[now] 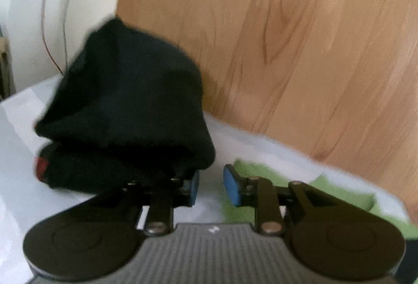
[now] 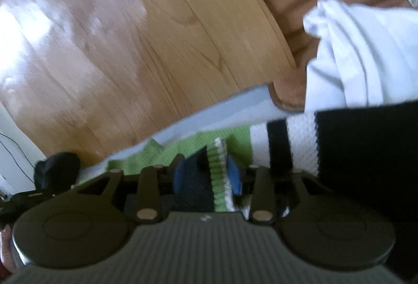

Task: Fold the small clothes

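Note:
A folded black garment (image 1: pixel 125 111) with a small red patch lies on the white surface (image 1: pixel 15 153), just ahead and left of my left gripper (image 1: pixel 211 187). The left gripper's blue pads stand apart with nothing between them; the left pad touches the garment's edge. A green cloth (image 1: pixel 339 192) lies under its right finger. My right gripper (image 2: pixel 206 174) is shut on a green-ribbed cuff with dark fabric (image 2: pixel 216 174), above the green cloth (image 2: pixel 183 145). A black-and-white striped cloth (image 2: pixel 300 142) lies to its right.
A white bunched cloth (image 2: pixel 352 48) sits at the right in the right wrist view. The wooden floor (image 1: pixel 287 35) lies beyond the white surface's edge. Thin cables (image 1: pixel 47 9) hang by the white wall at the left. A dark bundle (image 2: pixel 57 169) sits at the far left.

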{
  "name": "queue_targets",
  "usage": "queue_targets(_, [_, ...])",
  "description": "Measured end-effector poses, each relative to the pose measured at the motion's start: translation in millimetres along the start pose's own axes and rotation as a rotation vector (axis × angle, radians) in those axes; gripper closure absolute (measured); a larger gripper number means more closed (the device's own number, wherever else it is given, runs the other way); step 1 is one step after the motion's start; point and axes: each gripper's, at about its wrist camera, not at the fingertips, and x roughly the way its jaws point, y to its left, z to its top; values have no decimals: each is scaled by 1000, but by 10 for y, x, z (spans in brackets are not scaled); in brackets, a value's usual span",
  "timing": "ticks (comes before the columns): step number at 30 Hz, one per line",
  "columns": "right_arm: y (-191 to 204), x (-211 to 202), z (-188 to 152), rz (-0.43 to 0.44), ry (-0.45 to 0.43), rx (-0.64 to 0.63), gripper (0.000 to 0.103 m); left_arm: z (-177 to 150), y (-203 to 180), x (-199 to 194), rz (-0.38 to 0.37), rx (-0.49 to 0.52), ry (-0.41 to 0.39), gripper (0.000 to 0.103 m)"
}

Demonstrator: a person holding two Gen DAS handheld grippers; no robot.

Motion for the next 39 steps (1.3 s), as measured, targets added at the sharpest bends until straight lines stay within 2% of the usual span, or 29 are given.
queue_targets(2, [-34, 60, -24, 22, 13, 7, 63, 39, -76, -140, -49, 8, -58, 75])
queue_targets(5, [10, 178, -67, 32, 44, -40, 70, -63, -364, -303, -114, 148, -120, 67])
queue_targets(7, [53, 262, -87, -16, 73, -71, 70, -176, -524, -314, -176, 243, -98, 67])
queue_targets(8, [38, 367, -100, -73, 108, -71, 70, -229, -588, -296, -203, 283, -77, 67])
queue_targets(9, [5, 411, -100, -76, 106, -53, 76, -287, -650, -256, -216, 323, -53, 67])
queue_targets(11, [-50, 444, -102, -84, 104, -50, 81, -408, -755, -116, -189, 395, 0, 67])
queue_targets(13, [-79, 436, -126, -103, 90, -51, 82, -551, -860, 59, -103, 489, 60, 67])
queue_targets(14, [-91, 405, -128, -125, 69, -42, 82, -560, -893, 103, -85, 506, 86, 66])
queue_targets(16, [-142, 158, -159, -143, 18, 3, 79, -558, -860, 80, -98, 502, 73, 63])
queue_targets(20, [-461, -490, -238, -105, -66, 136, 73, -545, -866, 88, -100, 501, 78, 62])
queue_targets(24, [-798, -1189, -288, -234, -132, 215, 73, -556, -863, 43, -97, 509, 78, 62])
queue_targets(28, [-1234, -1735, -407, -350, -221, 366, 71, -557, -875, 96, -90, 515, 77, 61])
queue_targets(32, [-1546, -1855, -423, -391, -264, 500, 64, -567, -882, 94, -87, 519, 76, 60])
queue_targets(36, [-1733, -1718, -379, -365, -332, 544, 66, -565, -889, 92, -85, 516, 77, 60])
queue_targets(38, [-1766, -1676, -332, -376, -346, 515, 73, -559, -895, 99, -85, 514, 78, 60])
queue_targets(39, [-1789, -1641, -307, -402, -333, 507, 85, -556, -898, 102, -85, 514, 79, 60])
